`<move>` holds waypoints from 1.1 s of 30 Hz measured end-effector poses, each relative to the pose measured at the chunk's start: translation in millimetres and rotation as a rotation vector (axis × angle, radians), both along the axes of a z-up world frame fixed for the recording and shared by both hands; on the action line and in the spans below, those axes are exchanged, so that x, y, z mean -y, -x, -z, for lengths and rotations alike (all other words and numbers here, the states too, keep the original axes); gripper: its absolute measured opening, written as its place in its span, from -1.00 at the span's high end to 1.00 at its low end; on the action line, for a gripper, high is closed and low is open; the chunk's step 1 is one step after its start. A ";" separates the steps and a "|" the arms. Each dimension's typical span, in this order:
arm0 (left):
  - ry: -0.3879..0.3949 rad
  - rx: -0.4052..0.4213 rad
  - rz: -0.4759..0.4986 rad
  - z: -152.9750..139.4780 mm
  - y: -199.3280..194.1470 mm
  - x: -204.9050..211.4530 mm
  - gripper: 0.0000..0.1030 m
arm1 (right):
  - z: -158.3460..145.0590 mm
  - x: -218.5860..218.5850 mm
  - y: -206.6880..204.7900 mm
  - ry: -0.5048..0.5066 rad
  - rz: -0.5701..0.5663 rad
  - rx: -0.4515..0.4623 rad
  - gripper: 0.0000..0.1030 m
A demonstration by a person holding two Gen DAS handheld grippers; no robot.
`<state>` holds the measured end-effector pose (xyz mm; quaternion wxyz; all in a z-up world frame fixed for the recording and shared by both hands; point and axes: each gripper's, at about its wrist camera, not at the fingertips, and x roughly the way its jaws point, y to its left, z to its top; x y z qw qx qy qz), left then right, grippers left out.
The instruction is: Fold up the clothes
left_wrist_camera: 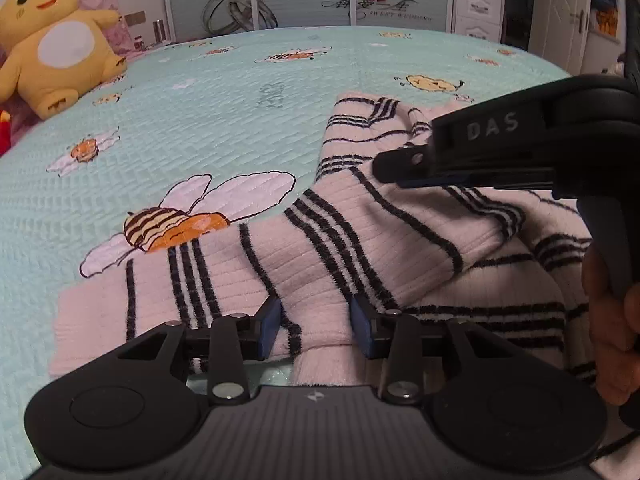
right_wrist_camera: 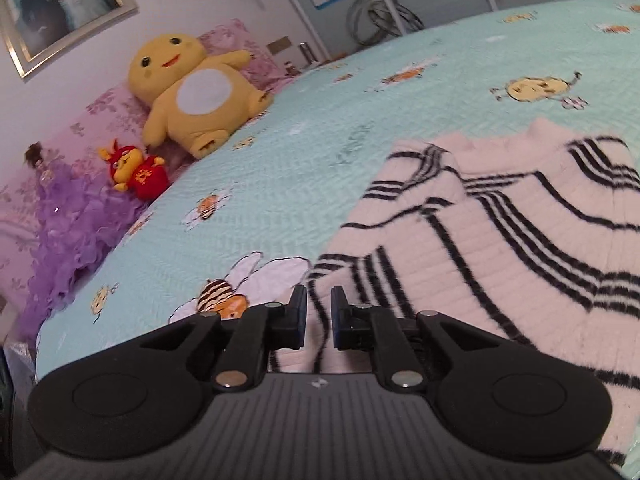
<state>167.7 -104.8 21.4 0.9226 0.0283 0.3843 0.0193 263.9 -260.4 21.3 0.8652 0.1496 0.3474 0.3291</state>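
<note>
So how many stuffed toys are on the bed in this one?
2, both at the head of the bed: a big yellow plush leaning on the pink floral pillows, and a small red-and-yellow plush in front of it. Others may sit out of frame.

Fuzzy knit sweater on quilted cloth bedspread

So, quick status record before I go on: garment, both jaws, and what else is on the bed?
garment: striped sweater, rumpled, a sleeve folded across the body
surface: bee-print bedspread
left gripper: jaws closed on a bunched fold of the sweater
right gripper: jaws a narrow gap apart, low over the sweater edge, nothing clearly pinched
other: yellow plush by the pillows, apart from the sweater
fold: not finished
</note>
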 end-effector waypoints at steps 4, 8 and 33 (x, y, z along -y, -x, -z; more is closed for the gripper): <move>-0.028 -0.010 0.002 -0.7 -0.4 3.1 0.18 | 6.7 -5.9 -3.5 0.070 -0.005 0.007 0.87; -0.040 -0.012 0.001 -0.9 -0.4 4.2 0.18 | -2.6 4.5 -0.4 0.061 0.045 0.039 0.85; -0.056 -0.015 0.013 -0.6 0.8 7.3 0.18 | -2.2 -6.7 5.3 0.135 -0.054 0.051 0.57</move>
